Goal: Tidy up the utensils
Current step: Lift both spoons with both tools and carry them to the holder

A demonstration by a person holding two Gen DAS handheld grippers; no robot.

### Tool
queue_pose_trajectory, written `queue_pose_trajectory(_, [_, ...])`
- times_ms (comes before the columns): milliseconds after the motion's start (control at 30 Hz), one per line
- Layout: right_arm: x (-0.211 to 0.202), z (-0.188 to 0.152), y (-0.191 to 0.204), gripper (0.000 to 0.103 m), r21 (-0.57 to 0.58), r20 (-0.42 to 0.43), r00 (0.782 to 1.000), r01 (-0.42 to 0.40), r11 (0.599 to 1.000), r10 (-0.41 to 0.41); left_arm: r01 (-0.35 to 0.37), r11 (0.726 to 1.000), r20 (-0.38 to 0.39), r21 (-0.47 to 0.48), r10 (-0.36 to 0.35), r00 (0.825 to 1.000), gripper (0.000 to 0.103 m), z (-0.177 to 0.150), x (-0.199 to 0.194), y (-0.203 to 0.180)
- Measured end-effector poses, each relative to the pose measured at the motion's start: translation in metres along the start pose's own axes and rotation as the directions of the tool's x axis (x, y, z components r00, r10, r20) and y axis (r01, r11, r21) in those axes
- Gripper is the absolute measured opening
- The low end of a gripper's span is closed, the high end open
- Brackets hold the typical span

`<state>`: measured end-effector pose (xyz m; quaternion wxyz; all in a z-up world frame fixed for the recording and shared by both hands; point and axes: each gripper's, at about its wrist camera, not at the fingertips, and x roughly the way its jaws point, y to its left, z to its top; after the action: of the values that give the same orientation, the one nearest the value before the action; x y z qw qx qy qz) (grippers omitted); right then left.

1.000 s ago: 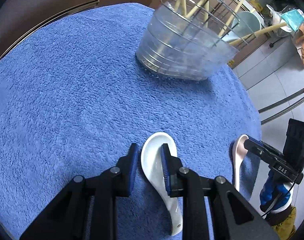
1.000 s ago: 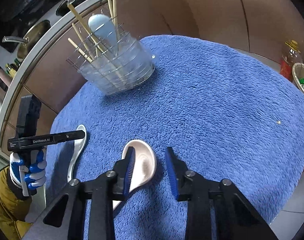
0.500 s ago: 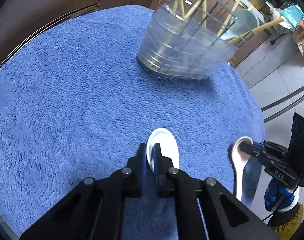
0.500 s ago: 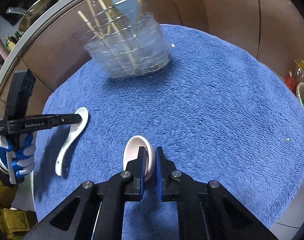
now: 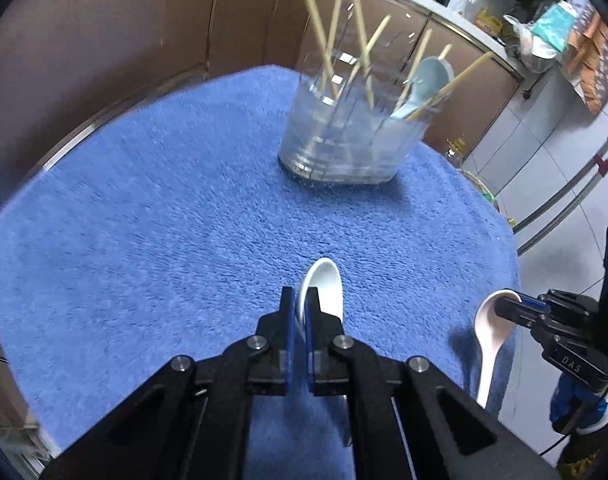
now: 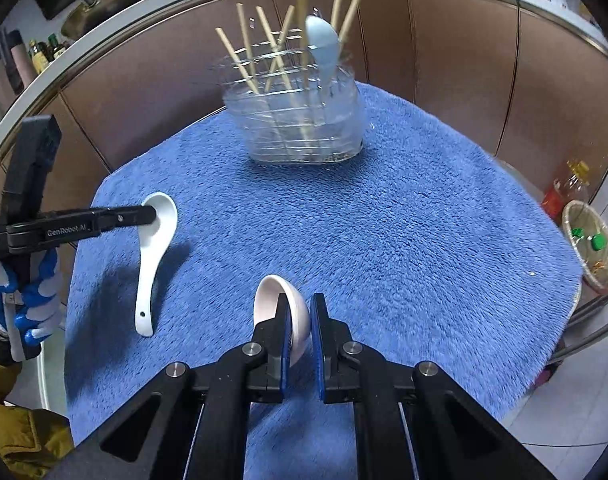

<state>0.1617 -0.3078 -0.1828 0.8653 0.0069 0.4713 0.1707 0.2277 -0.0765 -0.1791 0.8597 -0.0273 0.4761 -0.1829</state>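
Both grippers, left (image 5: 300,300) and right (image 6: 302,312), lifted 2 clamped spoons (image 5: 323,288) off blue towel (image 5: 164,220); brown cabinets (image 5: 124,40) behind.

A table is covered by a blue fleecy cloth (image 6: 383,240). In the upper middle of the frame, a clear utensil holder (image 6: 300,124) is stood on it.
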Motion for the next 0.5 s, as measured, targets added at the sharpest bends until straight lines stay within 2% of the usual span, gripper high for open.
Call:
queue_pose_trajectory(233, [-0.023,-0.013,0.034,0.009,-0.040,0.044,0.998,0.035,0.999,-0.034,-0.052,0.996,0.115,0.079,0.042,0.992,0.004,-0.020,-0.049,-0.027])
queue_pose_trajectory(500, [-0.046,-0.029,0.059,0.009,-0.048,0.095,0.994,0.052,0.997,-0.048,-0.101,0.980,0.240,0.174,0.057,0.969,0.004,-0.046,-0.092,-0.057])
